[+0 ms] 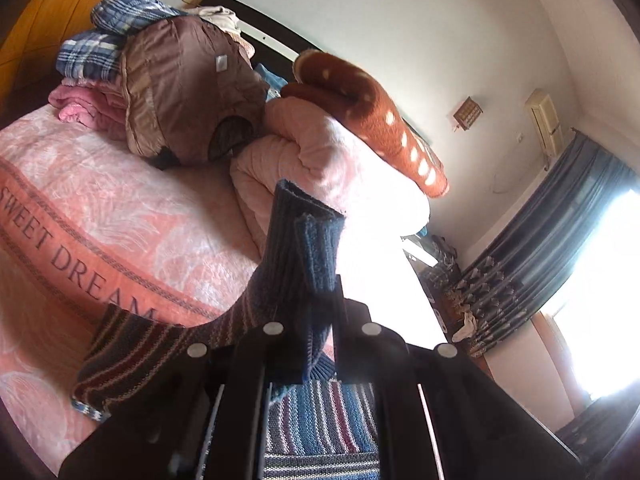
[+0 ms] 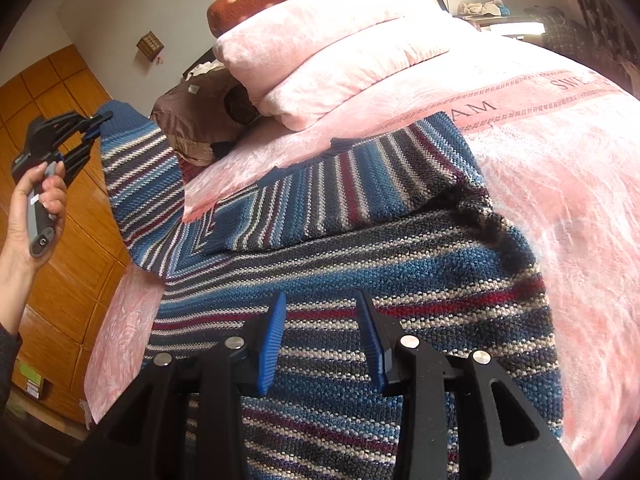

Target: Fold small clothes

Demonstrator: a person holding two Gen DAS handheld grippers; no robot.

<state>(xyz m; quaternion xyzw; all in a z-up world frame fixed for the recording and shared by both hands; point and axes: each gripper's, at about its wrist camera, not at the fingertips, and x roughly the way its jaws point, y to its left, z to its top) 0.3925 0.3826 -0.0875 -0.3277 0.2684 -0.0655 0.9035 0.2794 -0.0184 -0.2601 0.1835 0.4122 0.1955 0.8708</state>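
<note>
A: What have the left tongs (image 1: pixel 320 300) got?
B: They're clamped on a sweater (image 2: pixel 360 248) sleeve cuff (image 1: pixel 308 240), ribbed navy, lifted off the bed (image 1: pixel 120 208). The right view shows the left tongs (image 2: pixel 94 122) from the side, held up in a hand (image 2: pixel 36 208), the sleeve hanging from them.

A: And the right tongs (image 2: pixel 320 332)?
B: Apart, blue pads (image 2: pixel 272 340) on either side of nothing, low over the sweater's body.

A: How does the sweater look?
B: Knitted, striped blue, grey, white and dark red. It's spread on the bed, one part folded over so the stripes meet at an angle.

A: What does one view add?
B: The left one alone shows the window (image 1: pixel 608 280) and dark curtain (image 1: pixel 540 240). The right alone shows the wooden wardrobe (image 2: pixel 60 272) front and the sweater whole.

A: The bed?
B: Pink cover lettered "SWEET DREAM", a folded pink quilt (image 2: pixel 328 40), a spotted brown pillow (image 1: pixel 384 120), a brown jacket (image 1: pixel 188 92) and plaid pile (image 1: pixel 104 36) at its head.
</note>
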